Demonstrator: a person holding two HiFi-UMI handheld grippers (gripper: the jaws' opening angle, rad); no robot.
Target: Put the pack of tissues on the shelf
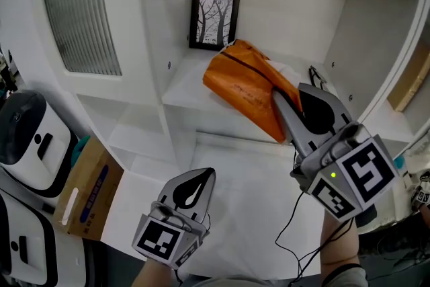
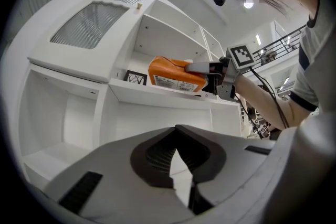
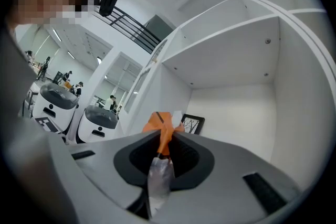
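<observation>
White shelving point(image 1: 180, 87) fills most of my head view. I take the framed picture point(image 1: 214, 20) of bare trees, propped against the back wall of the open compartment, as my marker. The pack of tissues point(image 1: 245, 87), in an orange wrapper, sits in that same compartment, just in front of the picture and to its right. It is angled so that its far end comes close to the frame's lower right corner, though I cannot tell whether the two touch. From the left gripper view its underside looks to be down on the shelf board.

My right gripper point(image 1: 289, 93) reaches in from the front, on the side of the pack away from the picture. Its jaws are clenched on the near end of the pack. In the right gripper view I can see the orange wrapper and its clear crimped seam pinched flat between the pads.

My left gripper point(image 1: 201, 177) hangs well below and in front of the picture, outside the compartment. Its jaws are closed tip to tip with nothing between them.

Far down and to the left of the picture, a cardboard box point(image 1: 87, 190) stands beside white rounded machines point(image 1: 30, 134). A black cable point(image 1: 293, 212) trails below the right gripper.
</observation>
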